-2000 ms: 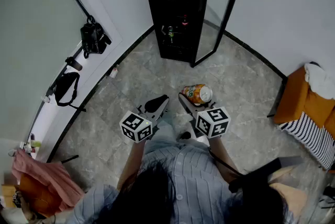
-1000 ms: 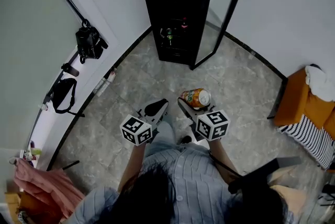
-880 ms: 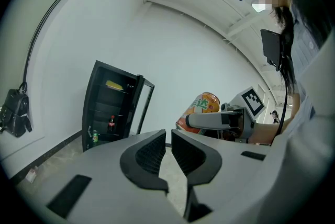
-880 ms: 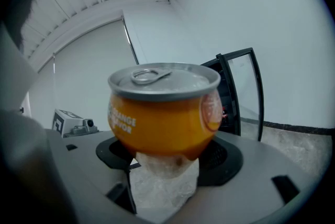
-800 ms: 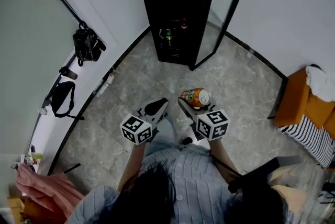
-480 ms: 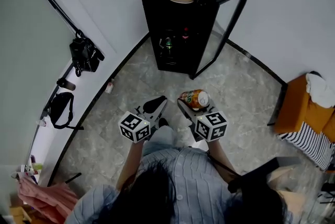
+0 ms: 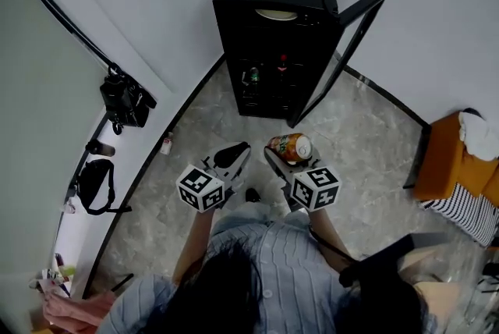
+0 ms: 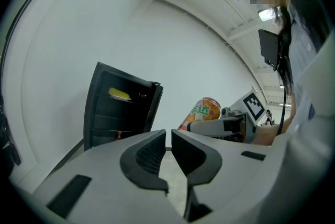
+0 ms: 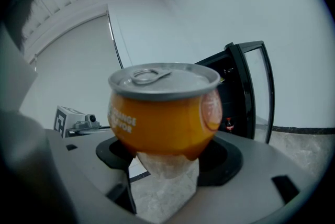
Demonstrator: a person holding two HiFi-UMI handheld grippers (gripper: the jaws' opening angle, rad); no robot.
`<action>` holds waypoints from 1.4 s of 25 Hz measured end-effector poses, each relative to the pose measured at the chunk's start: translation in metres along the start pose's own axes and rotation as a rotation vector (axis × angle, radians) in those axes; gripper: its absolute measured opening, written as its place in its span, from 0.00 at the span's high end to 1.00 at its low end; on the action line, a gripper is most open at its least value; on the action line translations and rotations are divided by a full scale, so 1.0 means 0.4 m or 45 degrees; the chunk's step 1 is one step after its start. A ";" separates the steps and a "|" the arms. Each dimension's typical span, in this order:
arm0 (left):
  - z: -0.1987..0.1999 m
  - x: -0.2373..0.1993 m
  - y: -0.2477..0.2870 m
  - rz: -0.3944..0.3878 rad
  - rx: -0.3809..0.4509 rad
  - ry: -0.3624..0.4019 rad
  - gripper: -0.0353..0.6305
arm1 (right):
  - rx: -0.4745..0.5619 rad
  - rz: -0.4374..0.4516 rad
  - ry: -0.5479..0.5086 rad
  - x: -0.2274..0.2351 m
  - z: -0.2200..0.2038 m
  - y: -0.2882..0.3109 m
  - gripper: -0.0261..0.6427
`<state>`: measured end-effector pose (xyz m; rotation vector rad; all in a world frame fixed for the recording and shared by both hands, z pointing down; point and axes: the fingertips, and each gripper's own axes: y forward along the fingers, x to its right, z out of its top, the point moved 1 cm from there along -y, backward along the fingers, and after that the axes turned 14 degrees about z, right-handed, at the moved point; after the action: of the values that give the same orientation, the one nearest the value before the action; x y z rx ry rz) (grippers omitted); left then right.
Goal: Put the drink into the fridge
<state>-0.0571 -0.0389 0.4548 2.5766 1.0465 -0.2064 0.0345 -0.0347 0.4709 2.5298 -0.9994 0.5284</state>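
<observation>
An orange drink can with a silver top sits clamped in my right gripper, held in front of the person. The small black fridge stands against the wall ahead, its glass door swung open to the right. Bottles show on a lower shelf and a yellow item near the top. My left gripper hangs beside the can, its jaws nearly touching with nothing between them. In the left gripper view the can and fridge both show.
A black camera bag and a strap pouch lie on the white ledge at the left. An orange chair with striped cloth stands at the right. Grey marble floor lies between me and the fridge.
The view has shifted forward and to the right; the fridge sits lower and nearer in the frame. Both grippers keep their pose, the can still held in the right one.
</observation>
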 end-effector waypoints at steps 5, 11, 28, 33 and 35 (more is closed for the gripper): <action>-0.009 -0.055 0.003 -0.004 -0.014 -0.026 0.88 | -0.025 -0.013 0.025 0.023 -0.004 0.065 0.49; -0.027 -0.114 -0.005 0.025 -0.034 -0.072 0.88 | -0.058 -0.014 0.048 0.038 -0.004 0.117 0.49; 0.017 -0.253 0.115 0.048 -0.026 -0.095 0.88 | -0.114 -0.009 0.010 0.213 0.073 0.307 0.49; 0.052 -0.305 0.187 0.052 -0.042 -0.057 0.88 | -0.148 -0.023 -0.041 0.297 0.116 0.367 0.49; 0.056 -0.320 0.223 0.041 -0.057 -0.048 0.88 | -0.165 -0.037 -0.048 0.337 0.123 0.386 0.49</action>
<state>-0.0868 -0.1892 0.4911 2.5374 0.9844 -0.2201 0.0270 -0.2390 0.5221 2.4438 -0.9764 0.3957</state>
